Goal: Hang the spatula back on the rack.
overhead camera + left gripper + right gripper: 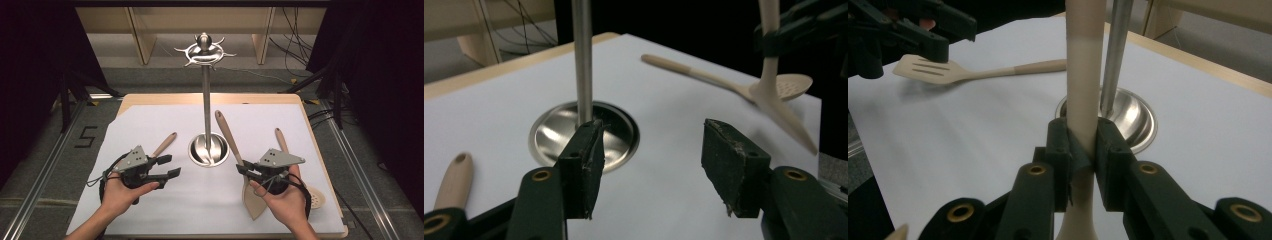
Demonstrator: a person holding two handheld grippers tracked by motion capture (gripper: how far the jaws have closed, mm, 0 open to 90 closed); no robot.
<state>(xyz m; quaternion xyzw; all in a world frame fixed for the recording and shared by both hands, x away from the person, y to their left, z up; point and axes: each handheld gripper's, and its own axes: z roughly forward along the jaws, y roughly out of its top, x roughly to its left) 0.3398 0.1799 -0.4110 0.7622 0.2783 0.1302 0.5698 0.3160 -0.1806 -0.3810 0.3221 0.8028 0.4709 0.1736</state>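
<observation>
In the right gripper (1082, 150) we see the jaws closed tight on the handle of a beige spatula (1083, 75), the pads pressing its sides just above where the handle widens toward the blade. In the high view the right gripper (248, 171) holds this spatula (252, 200) tilted, its handle reaching up and away from the jaws toward the stand and its flat blade hanging below them over the white sheet, toward the person. We cannot quite tell whether the blade tip touches the sheet or hangs just clear of it.

Just beyond the right jaws stands the steel utensil stand (1115, 65), its round base (208, 150) resting on the surface and its pole rising to a crown of hooks (204, 50).

The left gripper (649, 165) has its jaws standing wide apart with nothing between them. In the high view the left gripper (169, 166) sits well to the left of the stand. Behind and beneath it lies a slotted turner (948, 70), its wooden handle (165, 144) pointing toward the stand's base.

On the far side of the right jaws from the stand lies a perforated skimmer (791, 86), flat on the white sheet (150, 125), which covers the wooden surface (210, 98).
</observation>
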